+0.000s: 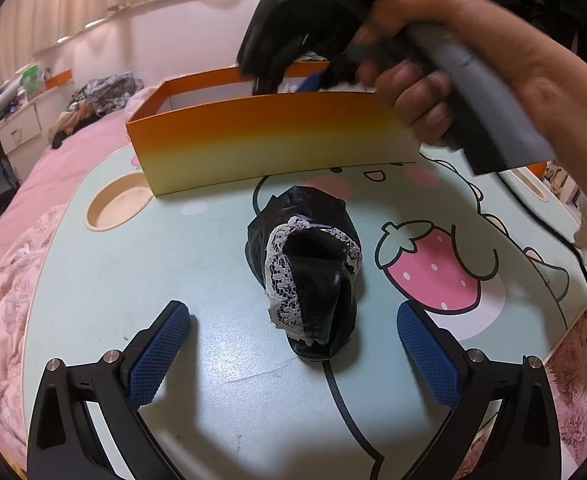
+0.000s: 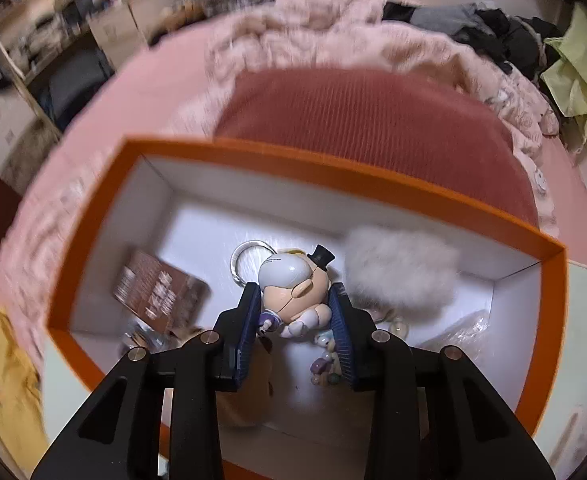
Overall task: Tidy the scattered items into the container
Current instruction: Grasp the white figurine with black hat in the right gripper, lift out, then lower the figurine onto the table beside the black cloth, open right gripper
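A black pouch with white lace trim [image 1: 307, 280] lies on the mint cartoon table [image 1: 133, 272]. My left gripper [image 1: 293, 326] is open, its blue pads on either side of the pouch's near end, not touching it. Behind stands the orange box [image 1: 269, 140]. My right gripper [image 2: 295, 304] is shut on a small figurine with a black top hat [image 2: 293, 284] and holds it above the inside of the orange box [image 2: 93, 216]. In the left wrist view the right gripper [image 1: 269, 80] hangs over the box, held by a hand.
Inside the box lie a brown packet [image 2: 157, 292], a fluffy white item [image 2: 401, 272], a metal ring [image 2: 249, 256] and small beads [image 2: 325, 364]. A round cup recess [image 1: 117, 208] sits in the table at left. Pink bedding surrounds the table.
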Demonstrator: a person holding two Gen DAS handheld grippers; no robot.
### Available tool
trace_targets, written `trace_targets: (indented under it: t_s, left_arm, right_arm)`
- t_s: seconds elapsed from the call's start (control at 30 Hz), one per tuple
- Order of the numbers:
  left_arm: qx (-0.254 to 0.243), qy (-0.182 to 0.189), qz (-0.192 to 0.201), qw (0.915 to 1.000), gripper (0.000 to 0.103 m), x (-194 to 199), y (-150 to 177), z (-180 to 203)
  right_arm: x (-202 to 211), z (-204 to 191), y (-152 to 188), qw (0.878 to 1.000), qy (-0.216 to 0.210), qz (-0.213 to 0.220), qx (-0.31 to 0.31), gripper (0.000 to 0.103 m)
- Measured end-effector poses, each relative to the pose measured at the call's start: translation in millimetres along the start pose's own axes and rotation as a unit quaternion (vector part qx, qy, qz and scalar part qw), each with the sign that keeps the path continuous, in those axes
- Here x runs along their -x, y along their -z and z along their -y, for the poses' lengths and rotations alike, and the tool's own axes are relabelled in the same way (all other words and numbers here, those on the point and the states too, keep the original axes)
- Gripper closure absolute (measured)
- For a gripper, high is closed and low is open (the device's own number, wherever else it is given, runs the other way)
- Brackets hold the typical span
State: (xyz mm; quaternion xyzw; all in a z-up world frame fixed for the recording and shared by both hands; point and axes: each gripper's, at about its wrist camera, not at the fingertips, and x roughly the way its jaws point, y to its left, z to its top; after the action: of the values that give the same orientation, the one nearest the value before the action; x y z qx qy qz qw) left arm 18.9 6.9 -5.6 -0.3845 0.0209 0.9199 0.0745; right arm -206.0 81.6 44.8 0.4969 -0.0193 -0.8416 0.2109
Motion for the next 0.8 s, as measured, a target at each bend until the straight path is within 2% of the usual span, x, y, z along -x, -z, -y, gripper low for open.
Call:
trace_targets:
  t_s: [0.2,0.33,0.47,0.6,0.8]
  left_arm:
    - [0.000,0.000,0.000,1.0000,0.000,-0.1,0.0,-0.2]
    - [-0.001,0.001,0.000,1.0000,0.000,0.2,0.3,-1.2]
    - [-0.001,0.000,0.000,1.0000,0.000,0.2,0.2,-1.2]
    - [-0.002,0.000,-0.001,1.0000,0.000,-0.2,0.5,-1.2]
    - [-0.002,0.000,-0.001,1.0000,0.000,-0.1,0.8,-1.6]
  right_arm:
    - [83.6,10.9,20.2,0.993,-0.064,0.102,-0.010,0.067]
    - [124.2,11.7,56.9,0.988,-0.077,0.135,0.001,0.067]
    - [125.3,8.7,103.4,0.989,-0.078,0.125,0.011,0.067]
    - [105.1,12.9,136.6,0.994,-0.045,0.098,0.010,0.067]
    - [72.7,29.3,157.5,0.996,-0.048,0.073,-0.019,0.067]
